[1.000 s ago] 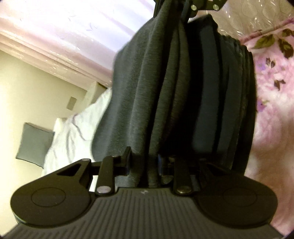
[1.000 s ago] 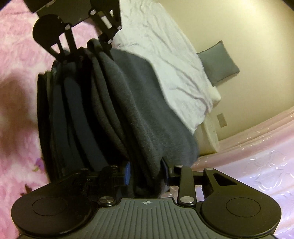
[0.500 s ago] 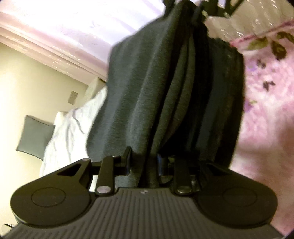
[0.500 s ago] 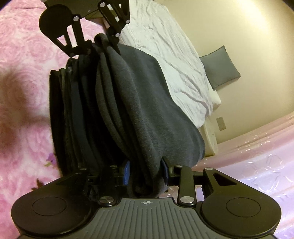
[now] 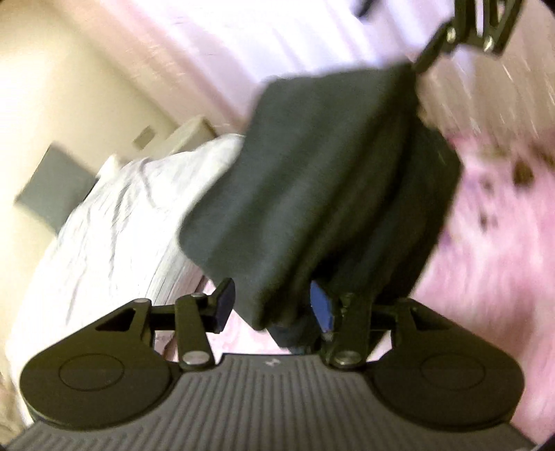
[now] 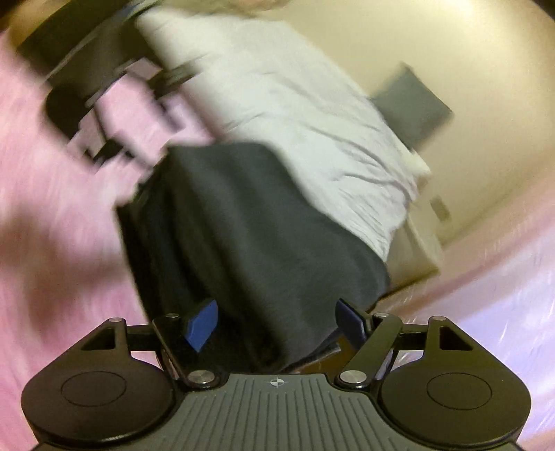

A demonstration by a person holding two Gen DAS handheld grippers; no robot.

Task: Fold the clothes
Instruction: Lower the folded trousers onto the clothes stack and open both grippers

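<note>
The clamp seen a moment ago is gone — both sets of jaws are opening, so the folded dark grey garment (image 5: 312,180) is judged to be being released onto the pink floral bedspread (image 5: 492,243). In the left gripper (image 5: 274,305) the cloth leans on one blue pad only; in the right gripper (image 6: 277,322) it lies loose between the parted pads.

Warm, dim indoor light is washing both fisheye views, and motion blur is smearing the pink floral bedspread (image 5: 492,222) and dark folded garment (image 6: 249,222). Edges are bending and darkening into black corners. The white plastic-wrapped mattress (image 5: 277,31) is glaring, overexposed.
</note>
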